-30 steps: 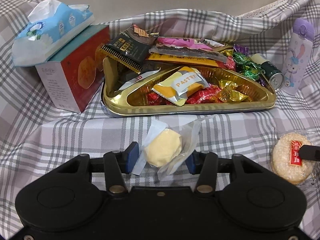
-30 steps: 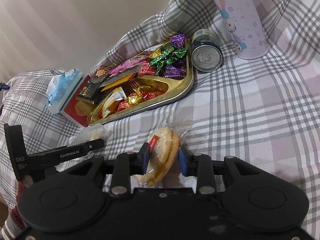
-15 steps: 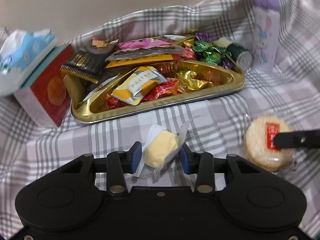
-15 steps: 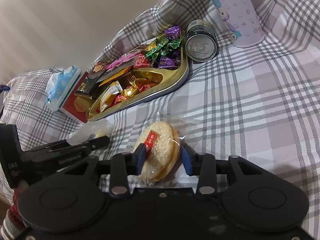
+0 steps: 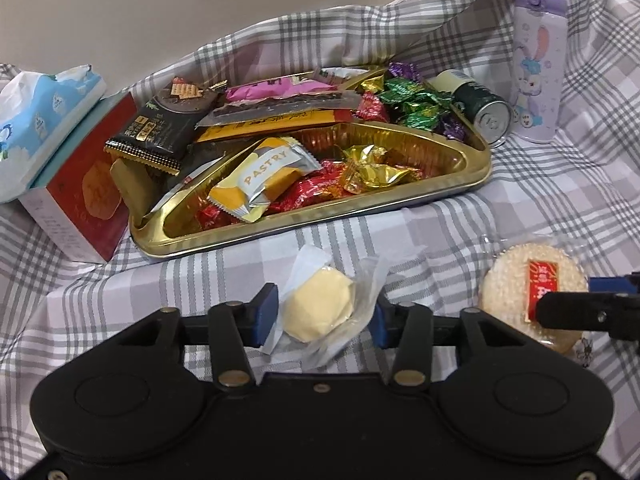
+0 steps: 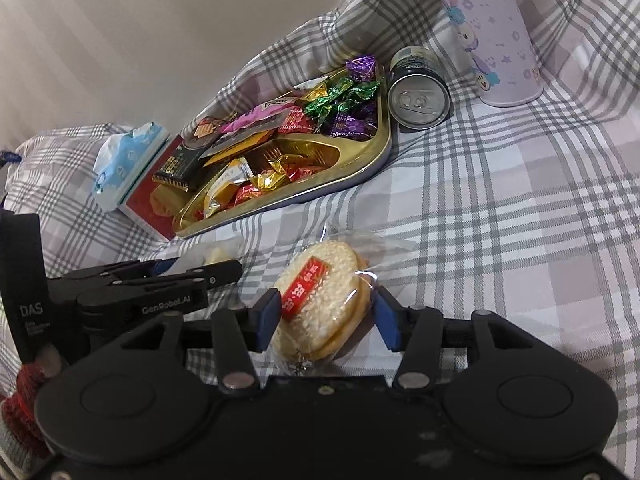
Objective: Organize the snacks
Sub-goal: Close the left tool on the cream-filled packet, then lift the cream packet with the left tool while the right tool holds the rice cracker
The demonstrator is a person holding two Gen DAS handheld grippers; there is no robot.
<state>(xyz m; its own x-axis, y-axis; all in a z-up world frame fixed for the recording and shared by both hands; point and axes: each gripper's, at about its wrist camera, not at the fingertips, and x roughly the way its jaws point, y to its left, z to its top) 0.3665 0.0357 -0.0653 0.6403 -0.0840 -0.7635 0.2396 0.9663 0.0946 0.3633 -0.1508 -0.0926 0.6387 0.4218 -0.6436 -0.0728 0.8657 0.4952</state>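
A gold tray (image 5: pixel 460 190) full of wrapped snacks sits on the plaid cloth; it also shows in the right wrist view (image 6: pixel 360 172). My left gripper (image 5: pixel 322 314) is shut on a yellow pastry in clear wrap (image 5: pixel 320 308), just in front of the tray. My right gripper (image 6: pixel 328 318) has its jaws around a round sesame cake in clear wrap (image 6: pixel 320 296), touching its sides; the cake also shows in the left wrist view (image 5: pixel 528 292). The left gripper appears at the left of the right wrist view (image 6: pixel 192 276).
A red box (image 5: pixel 84 192) with a blue tissue pack (image 5: pixel 40 116) on top stands left of the tray. A dark can (image 5: pixel 484 112) lies on its side and a purple rabbit bottle (image 5: pixel 536 64) stands at the tray's right end. A wall rises behind.
My left gripper closed on the yellow pastry and turned slightly. My right gripper's jaws widened a little around the sesame cake, which tilted flatter and sits further forward.
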